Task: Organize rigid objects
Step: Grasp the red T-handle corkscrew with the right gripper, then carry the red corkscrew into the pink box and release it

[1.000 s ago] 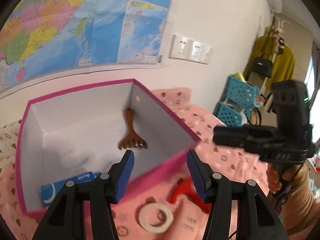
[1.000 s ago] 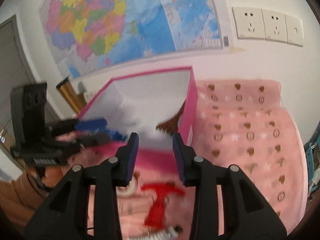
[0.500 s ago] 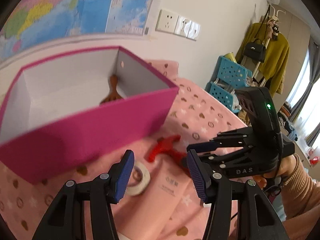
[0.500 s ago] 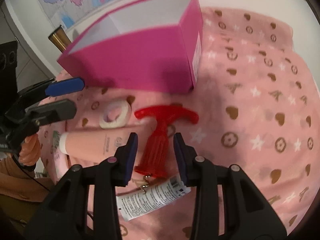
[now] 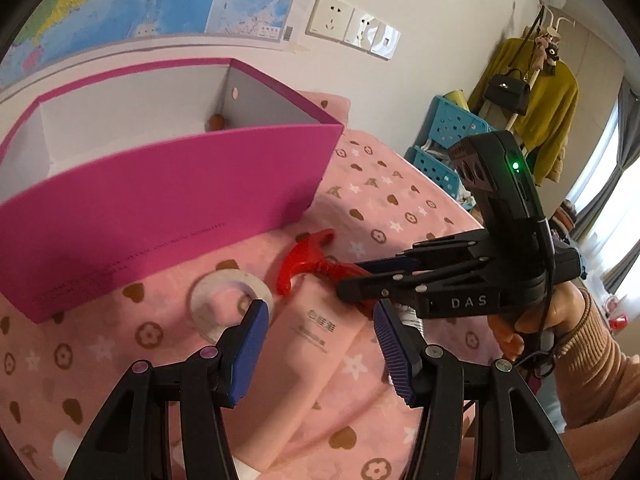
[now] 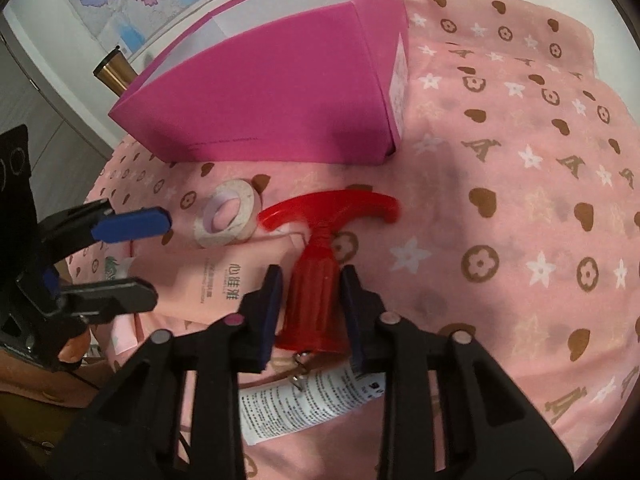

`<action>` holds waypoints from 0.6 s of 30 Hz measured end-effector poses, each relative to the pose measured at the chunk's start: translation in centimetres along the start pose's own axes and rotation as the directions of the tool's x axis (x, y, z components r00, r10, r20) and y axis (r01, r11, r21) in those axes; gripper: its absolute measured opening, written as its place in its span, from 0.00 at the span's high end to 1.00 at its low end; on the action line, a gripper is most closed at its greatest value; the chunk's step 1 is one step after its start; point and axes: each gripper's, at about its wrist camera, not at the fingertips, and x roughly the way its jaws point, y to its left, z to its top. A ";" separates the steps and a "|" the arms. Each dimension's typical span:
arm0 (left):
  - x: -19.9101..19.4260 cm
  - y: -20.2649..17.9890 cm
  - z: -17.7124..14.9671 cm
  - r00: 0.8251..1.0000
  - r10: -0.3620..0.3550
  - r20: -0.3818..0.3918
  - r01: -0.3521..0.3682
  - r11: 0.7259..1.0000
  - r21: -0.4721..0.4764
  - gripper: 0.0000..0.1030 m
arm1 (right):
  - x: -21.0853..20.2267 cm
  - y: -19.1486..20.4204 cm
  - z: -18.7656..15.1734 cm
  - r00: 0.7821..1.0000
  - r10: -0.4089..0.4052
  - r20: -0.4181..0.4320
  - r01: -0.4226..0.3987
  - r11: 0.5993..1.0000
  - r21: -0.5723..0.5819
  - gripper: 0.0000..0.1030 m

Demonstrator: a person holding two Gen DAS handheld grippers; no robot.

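Both fisheye views are bright and evenly lit. In the left wrist view daylight comes from a window [image 5: 616,184] at the right edge. Soft shadows fall on the cloth [image 6: 520,200] beside the box [image 6: 280,92]. Edges curve strongly, the corners go black, and near fingers look slightly soft.

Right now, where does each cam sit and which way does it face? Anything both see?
Left wrist: on the left gripper, angled down over the pink cloth toward the magenta box; shows its own blue-padded fingers, plus the right gripper and the hand holding it.
Right wrist: on the right gripper, angled down at the red tool, whose handle sits between its jaws, which have just been closing; the left gripper shows at left.
Shared: box, tape ring, red tool, pink packet, cloth.
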 end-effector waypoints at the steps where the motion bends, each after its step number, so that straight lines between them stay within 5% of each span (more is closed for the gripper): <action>1: 0.2 -0.2 0.0 1.000 -0.003 -0.004 0.003 1.000 0.003 0.46 | -0.1 0.0 -0.1 1.000 0.003 0.004 -0.003 1.000 0.003 0.74; 18: 0.8 -3.0 0.8 0.991 -0.134 -0.017 0.135 0.989 0.059 0.46 | -5.0 2.0 0.0 0.980 0.077 0.184 -0.081 0.997 0.013 0.74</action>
